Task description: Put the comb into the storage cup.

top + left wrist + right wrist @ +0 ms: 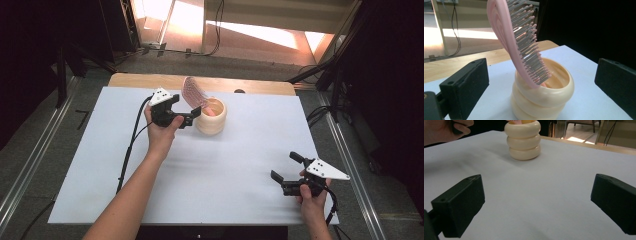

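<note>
- White tabletop [210, 170]: a wide flat sheet laid over a pale wooden board whose far edge shows beyond it. Both your forearms come in from the near side.
- Cream ribbed holder of three stacked rings [211, 117]: stands upright on the far middle of the tabletop, mouth open to the top. In the right gripper view it [524, 140] sits well ahead, across bare white surface.
- Pink oval hairbrush with grey pink-tipped bristles [520, 42]: stands in the holder, lower end down inside the mouth, leaning against the rim, head tilted up and away. From above the head [193, 91] rises over the holder's far-left side.
- Your left gripper [191, 116]: just beside the holder's left wall, pointing at it. Jaws spread wide; in the left gripper view holder and brush sit between the two black pads, touched by neither.
- Your right gripper [284, 169]: near the right front corner of the tabletop, well apart from the holder, jaws wide apart, nothing between them.
</note>
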Demonstrator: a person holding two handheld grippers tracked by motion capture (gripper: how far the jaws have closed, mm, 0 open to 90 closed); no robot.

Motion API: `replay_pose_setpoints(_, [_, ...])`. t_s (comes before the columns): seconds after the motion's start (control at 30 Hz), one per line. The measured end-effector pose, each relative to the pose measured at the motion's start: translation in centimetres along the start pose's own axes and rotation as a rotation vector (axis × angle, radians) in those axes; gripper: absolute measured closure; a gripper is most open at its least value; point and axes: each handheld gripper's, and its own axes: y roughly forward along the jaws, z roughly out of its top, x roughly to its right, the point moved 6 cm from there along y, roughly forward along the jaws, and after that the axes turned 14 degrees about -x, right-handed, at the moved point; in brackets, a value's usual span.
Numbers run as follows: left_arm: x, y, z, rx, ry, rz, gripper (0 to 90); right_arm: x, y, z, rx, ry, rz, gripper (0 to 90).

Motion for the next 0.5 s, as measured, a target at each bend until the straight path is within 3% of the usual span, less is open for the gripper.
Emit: replay_pose_setpoints(0.5, [0.4, -2.3, -1.7, 0.007, 0.018, -0.005, 0.0, -0.1, 0.0, 0.0, 0.002, 0.002, -0.001, 0.0])
